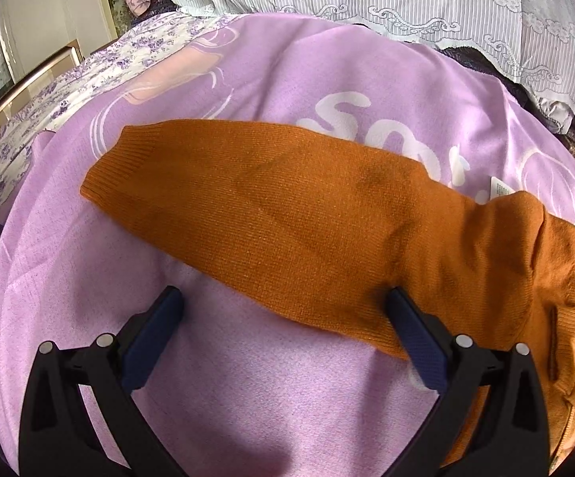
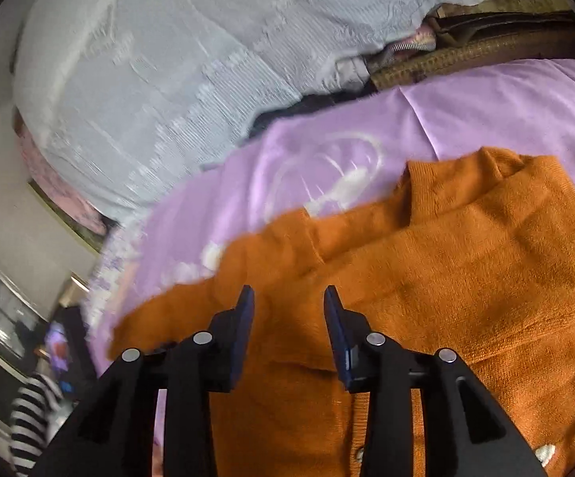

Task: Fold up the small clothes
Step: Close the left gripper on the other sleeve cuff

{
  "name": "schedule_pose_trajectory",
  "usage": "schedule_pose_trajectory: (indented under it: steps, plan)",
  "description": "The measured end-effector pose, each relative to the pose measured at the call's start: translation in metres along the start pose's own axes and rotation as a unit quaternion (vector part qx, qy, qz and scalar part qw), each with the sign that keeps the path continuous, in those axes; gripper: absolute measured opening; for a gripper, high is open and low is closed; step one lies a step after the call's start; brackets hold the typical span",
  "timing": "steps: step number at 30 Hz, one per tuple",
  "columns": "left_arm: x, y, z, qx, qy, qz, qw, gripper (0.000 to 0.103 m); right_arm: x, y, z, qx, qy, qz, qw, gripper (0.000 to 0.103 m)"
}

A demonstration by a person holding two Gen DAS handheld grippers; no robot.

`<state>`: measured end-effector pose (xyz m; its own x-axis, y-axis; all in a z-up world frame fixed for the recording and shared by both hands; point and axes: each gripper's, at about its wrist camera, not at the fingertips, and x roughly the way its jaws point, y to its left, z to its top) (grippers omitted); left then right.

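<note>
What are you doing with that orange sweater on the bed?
A person is folding a small orange sweater that lies on a purple blanket, with tongs in each hand. The left tongs are wide open above the blanket at the edge of the stretched-out sleeve, holding nothing. The right tongs are partly open over the sweater's body, with no cloth pinched between them. The sleeve is not yet folded in.

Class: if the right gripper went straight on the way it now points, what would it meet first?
Most likely the orange sweater: knit fills the gap ahead of the open right gripper. Depth is unclear.
</note>
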<state>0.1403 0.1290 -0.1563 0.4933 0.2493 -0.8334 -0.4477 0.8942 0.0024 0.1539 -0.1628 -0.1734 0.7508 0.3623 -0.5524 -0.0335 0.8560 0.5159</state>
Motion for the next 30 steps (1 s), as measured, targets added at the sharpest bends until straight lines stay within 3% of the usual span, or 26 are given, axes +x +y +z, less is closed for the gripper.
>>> schedule_pose_trajectory:
  steps: [2,5,7,8,9,11,14,18,20,22,23,25,28,30]
  plan:
    - [0.000,0.005,0.004,-0.005,0.007,-0.014,0.9999,0.099,0.030,-0.005,-0.007,-0.010,0.062,-0.045,0.997,0.032]
    - [0.000,0.013,0.010,-0.016,0.019,-0.038,0.9990,0.099,0.026,-0.008,-0.007,-0.010,0.056,-0.045,0.997,0.030]
    - [0.002,0.025,0.020,-0.028,0.027,-0.065,0.9971,0.099,0.006,-0.008,-0.006,-0.010,0.023,-0.043,0.999,0.031]
    - [0.003,0.033,0.025,-0.036,0.031,-0.079,0.9957,0.099,-0.003,-0.009,-0.006,-0.011,0.003,-0.048,0.999,0.039]
    - [0.005,0.045,0.032,-0.053,0.038,-0.101,0.9928,0.099,-0.012,-0.010,-0.005,-0.013,-0.010,-0.050,0.999,0.055]
    - [0.014,0.070,0.044,-0.094,0.059,-0.158,0.9812,0.099,-0.022,-0.017,-0.005,-0.012,-0.013,-0.051,0.999,0.064]
    - [0.031,0.101,0.051,-0.157,0.076,-0.239,0.9552,0.099,-0.038,-0.036,-0.014,0.009,-0.014,-0.050,0.999,0.063]
    - [0.040,0.124,0.051,-0.210,0.074,-0.303,0.9267,0.098,-0.064,-0.048,-0.020,-0.002,-0.042,-0.046,0.998,0.052]
    - [0.041,0.131,0.050,-0.229,0.064,-0.310,0.9203,0.094,-0.080,-0.059,-0.020,-0.002,-0.064,-0.051,0.997,0.052]
    - [0.041,0.134,0.050,-0.233,0.054,-0.288,0.9270,0.058,-0.081,-0.069,-0.020,0.007,-0.071,-0.067,0.995,0.052]
    - [0.043,0.136,0.049,-0.236,0.053,-0.276,0.9302,0.050,-0.079,-0.078,-0.019,0.023,-0.067,-0.076,0.995,0.052]
    - [0.049,0.141,0.046,-0.252,0.059,-0.277,0.9254,0.022,-0.073,-0.089,-0.020,0.048,-0.055,-0.072,0.995,0.051]
    - [0.054,0.151,0.044,-0.277,0.064,-0.288,0.9142,0.013,-0.065,-0.097,-0.022,0.058,-0.042,-0.075,0.995,0.051]
    - [0.053,0.150,0.044,-0.275,0.061,-0.289,0.9149,0.011,-0.064,-0.097,-0.023,0.061,-0.042,-0.073,0.995,0.051]
